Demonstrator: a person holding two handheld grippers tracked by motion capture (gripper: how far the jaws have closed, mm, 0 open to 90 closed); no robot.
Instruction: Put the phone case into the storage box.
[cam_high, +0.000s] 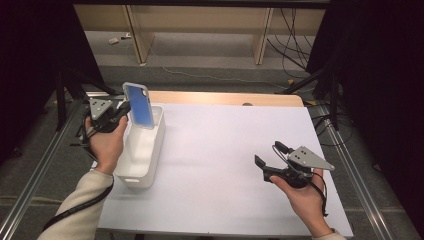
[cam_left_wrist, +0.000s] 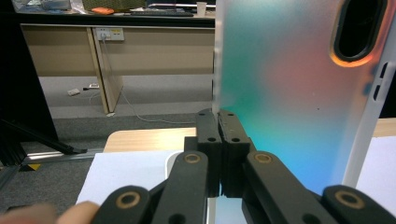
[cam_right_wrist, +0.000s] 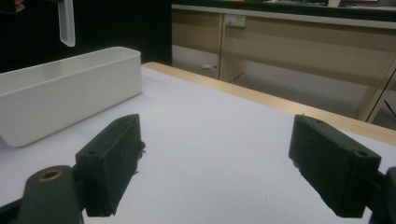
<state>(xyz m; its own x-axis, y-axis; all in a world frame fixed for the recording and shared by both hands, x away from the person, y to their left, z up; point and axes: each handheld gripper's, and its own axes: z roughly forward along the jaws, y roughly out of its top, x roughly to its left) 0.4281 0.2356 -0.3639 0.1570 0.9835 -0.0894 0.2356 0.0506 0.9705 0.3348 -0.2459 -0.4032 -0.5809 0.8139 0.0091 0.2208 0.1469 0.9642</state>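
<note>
A phone case (cam_high: 139, 105) with a blue inner face and a pale frosted rim stands upright over the far end of the white bin (cam_high: 160, 135). My left gripper (cam_high: 125, 107) is shut on its left edge. In the left gripper view the jaws (cam_left_wrist: 218, 121) meet on the thin edge of the case (cam_left_wrist: 289, 93), whose camera cut-out sits at the top right. My right gripper (cam_high: 270, 154) is open above the white table at the right, nothing between its pads (cam_right_wrist: 217, 158). The right gripper view has the bin (cam_right_wrist: 70, 93) at left with a corner of the case (cam_right_wrist: 67, 23) above it.
The white sheet (cam_high: 225, 150) covers the table, with a wooden edge (cam_high: 225, 97) at the back. Metal rails (cam_high: 35, 170) run along both sides. A wooden desk frame (cam_high: 200, 30) and floor cables (cam_high: 290, 45) lie beyond. Dark curtains flank the scene.
</note>
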